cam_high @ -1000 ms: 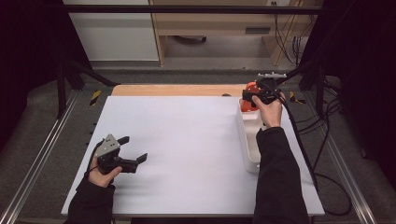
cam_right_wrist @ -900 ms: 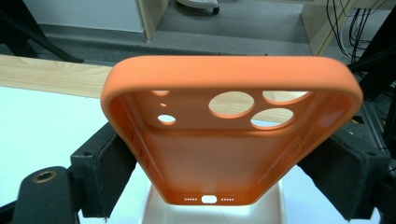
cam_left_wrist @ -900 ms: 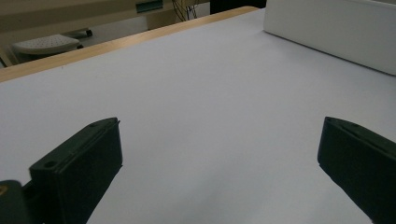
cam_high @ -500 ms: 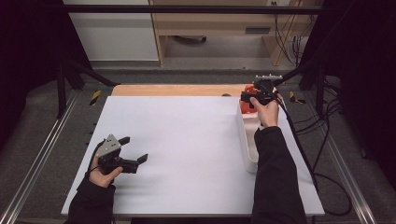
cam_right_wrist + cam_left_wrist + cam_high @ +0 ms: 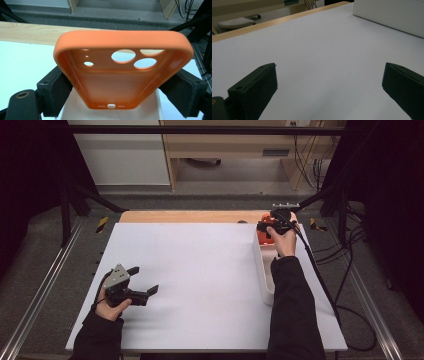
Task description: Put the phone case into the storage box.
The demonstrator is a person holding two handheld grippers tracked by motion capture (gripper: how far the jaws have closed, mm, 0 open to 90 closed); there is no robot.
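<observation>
White tray [image 5: 263,270] walls off the open sheet [image 5: 200,270] rightward.

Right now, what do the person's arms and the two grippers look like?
Both arms wear long black sleeves. The left gripper is black with blocky, flat-faced fingers and a grey three-cornered plate on top. The right gripper is black too, with a grey plate at its far end and a black cable trailing back along the table's right edge.

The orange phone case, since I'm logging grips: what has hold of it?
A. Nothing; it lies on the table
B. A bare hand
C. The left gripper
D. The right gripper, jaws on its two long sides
D: the right gripper clamps the orange phone case by its two long sides, above the white tray.
</observation>
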